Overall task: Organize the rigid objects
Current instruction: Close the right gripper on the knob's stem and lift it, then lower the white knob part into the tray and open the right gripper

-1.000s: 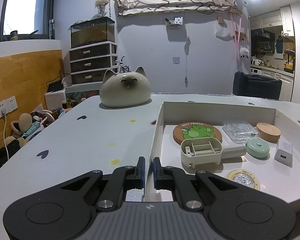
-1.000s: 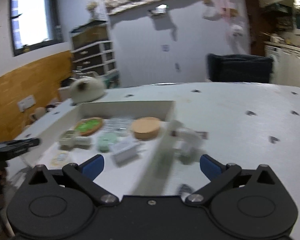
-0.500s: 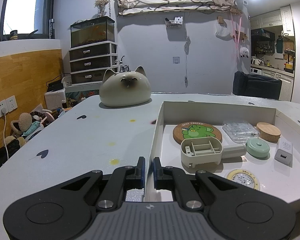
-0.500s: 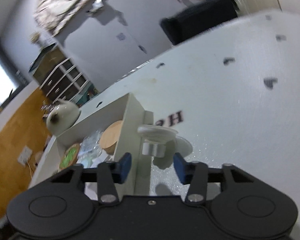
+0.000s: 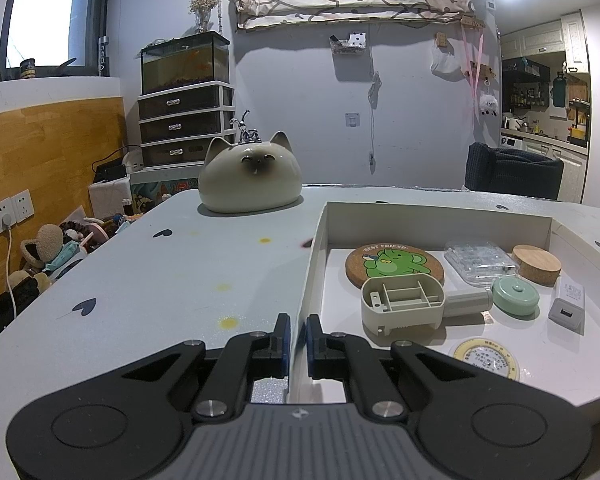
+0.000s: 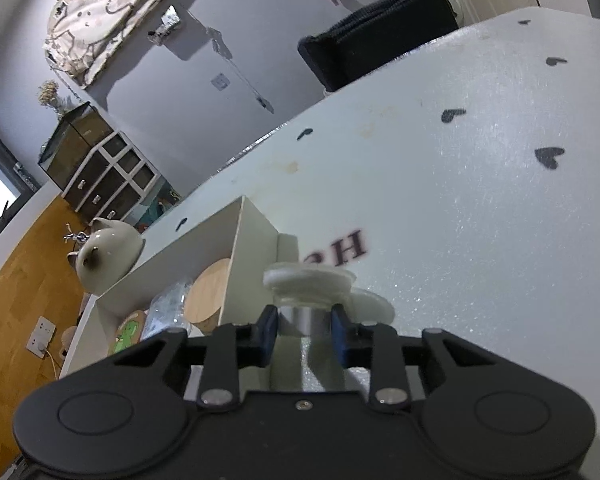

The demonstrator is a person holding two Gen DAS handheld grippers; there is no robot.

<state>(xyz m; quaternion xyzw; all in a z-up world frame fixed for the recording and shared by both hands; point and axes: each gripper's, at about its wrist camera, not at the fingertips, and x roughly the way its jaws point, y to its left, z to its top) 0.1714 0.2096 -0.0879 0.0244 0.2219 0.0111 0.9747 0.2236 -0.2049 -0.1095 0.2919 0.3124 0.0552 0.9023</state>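
The left gripper (image 5: 297, 336) is matte black plastic; two angular linkage arms with triangular cut-outs run forward from a broad base; each carries a silver round-headed screw; a shallow circular recess sits at either side of the base; a grey ribbed panel with a small emblem lies between; the fingers end in blue pads; the right gripper (image 6: 304, 330) has the same build, its centre panel black
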